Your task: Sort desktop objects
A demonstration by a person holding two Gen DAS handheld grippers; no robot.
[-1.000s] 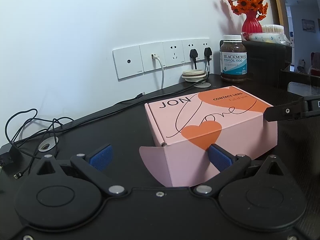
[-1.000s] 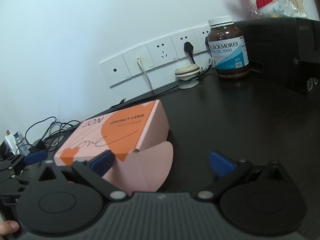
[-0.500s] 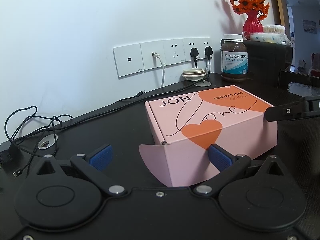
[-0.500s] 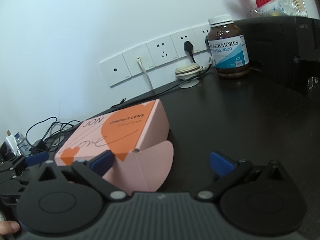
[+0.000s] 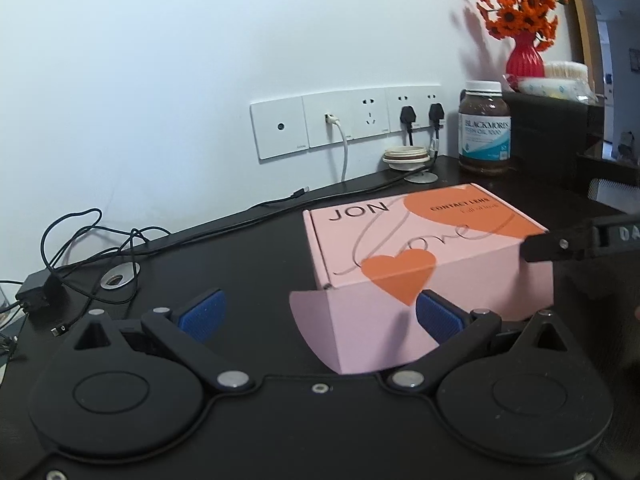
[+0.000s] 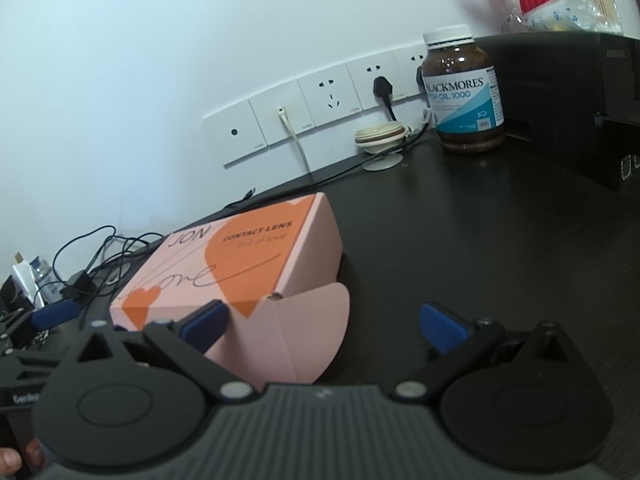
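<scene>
Nearest the left tool, its blue pads stand wide apart with nothing between them; the right-hand pad sits just against the near face of the pink contact lens box, whose rounded side flap hangs open into the gap. The right tool is likewise spread wide and empty, its left pad close to the box's near end, where a second flap juts out loose. The box lies flat on the dark worktop, between the two tools.

My worry is the flaps: a tool closing here may pinch only thin card, which would bend or tear, and the light box could skid or swing instead of lifting. Closing both tools unevenly could twist it.

Farther off stand a fish oil bottle, upright near the wall, and a small round tin among the plugged cables. A box shoved that way could snag a cord or knock the bottle.
</scene>
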